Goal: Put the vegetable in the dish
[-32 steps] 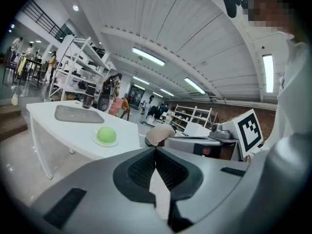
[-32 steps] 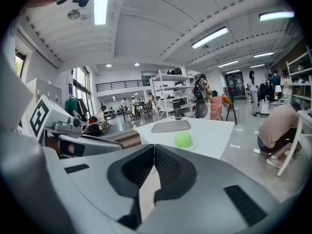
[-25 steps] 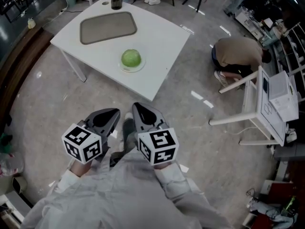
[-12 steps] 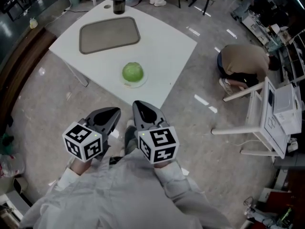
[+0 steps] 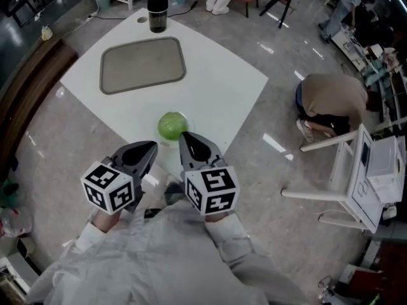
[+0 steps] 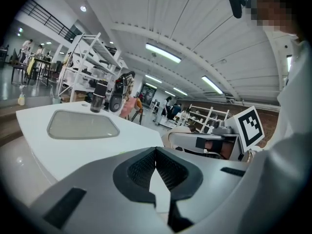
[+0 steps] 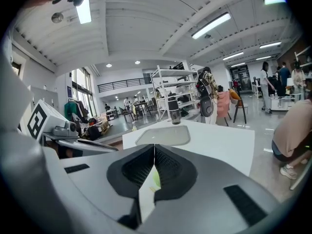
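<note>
Polished grey flooring surrounds a white table (image 5: 216, 88) in an open workshop hall; a person (image 5: 334, 100) crouches on the floor well off to the right. On the table lie a grey tray (image 5: 143, 65), bare, and a dark bottle (image 5: 157, 8) at its far corner.

The vegetable (image 5: 172, 125), round and green, sits on a small pale saucer near the table's near edge, well apart from the tray. It is not yet in hand.

The left gripper (image 5: 151, 147) and right gripper (image 5: 184, 138) are carried side by side at waist level, pointing slightly downward toward the table. Both have their jaws pressed together with nothing between them; the green sliver in the right gripper view lies beyond the tips. I judge this a carrying posture for the walk-up, with opening left until the reach.

Against the earlier frames, the table has drawn much closer. A broad stretch of floor then separated the grippers from the vegetable; now the right gripper's tips sit just short of it.
</note>
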Action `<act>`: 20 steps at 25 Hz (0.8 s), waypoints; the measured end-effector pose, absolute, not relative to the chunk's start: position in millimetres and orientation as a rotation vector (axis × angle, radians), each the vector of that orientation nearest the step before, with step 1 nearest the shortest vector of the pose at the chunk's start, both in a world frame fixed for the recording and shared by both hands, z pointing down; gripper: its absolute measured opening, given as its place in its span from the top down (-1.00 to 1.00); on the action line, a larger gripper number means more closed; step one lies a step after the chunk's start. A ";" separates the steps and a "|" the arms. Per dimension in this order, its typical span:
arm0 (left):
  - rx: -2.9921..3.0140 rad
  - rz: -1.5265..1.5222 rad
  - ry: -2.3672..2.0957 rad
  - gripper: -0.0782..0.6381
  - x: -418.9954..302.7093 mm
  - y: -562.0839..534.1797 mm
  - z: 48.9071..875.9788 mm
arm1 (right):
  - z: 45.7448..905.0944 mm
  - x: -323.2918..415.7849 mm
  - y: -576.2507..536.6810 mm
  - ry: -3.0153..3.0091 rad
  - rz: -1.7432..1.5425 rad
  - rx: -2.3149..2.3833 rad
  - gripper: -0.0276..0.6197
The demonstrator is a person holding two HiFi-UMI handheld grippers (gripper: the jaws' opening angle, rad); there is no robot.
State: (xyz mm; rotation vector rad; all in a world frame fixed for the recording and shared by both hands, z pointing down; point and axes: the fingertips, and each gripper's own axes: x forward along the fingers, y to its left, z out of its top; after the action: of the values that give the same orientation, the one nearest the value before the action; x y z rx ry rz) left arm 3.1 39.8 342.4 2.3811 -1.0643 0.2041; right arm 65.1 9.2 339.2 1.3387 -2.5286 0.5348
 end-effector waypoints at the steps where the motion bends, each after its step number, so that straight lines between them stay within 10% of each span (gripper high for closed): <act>1: 2.377 0.203 -1.073 0.76 3.6 32.2 343.0 | 339.9 66.3 1.0 -2.532 0.537 1.333 0.87; 20: 2.239 0.224 -1.172 0.76 -5.6 -19.2 361.1 | 364.3 76.8 -50.1 -2.509 0.638 1.250 0.87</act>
State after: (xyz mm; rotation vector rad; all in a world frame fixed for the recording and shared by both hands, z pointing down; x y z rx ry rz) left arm -5.6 -19.2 361.1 2.2392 -1.1716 0.2236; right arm 76.8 -50.1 364.3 1.2505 -2.5089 0.6378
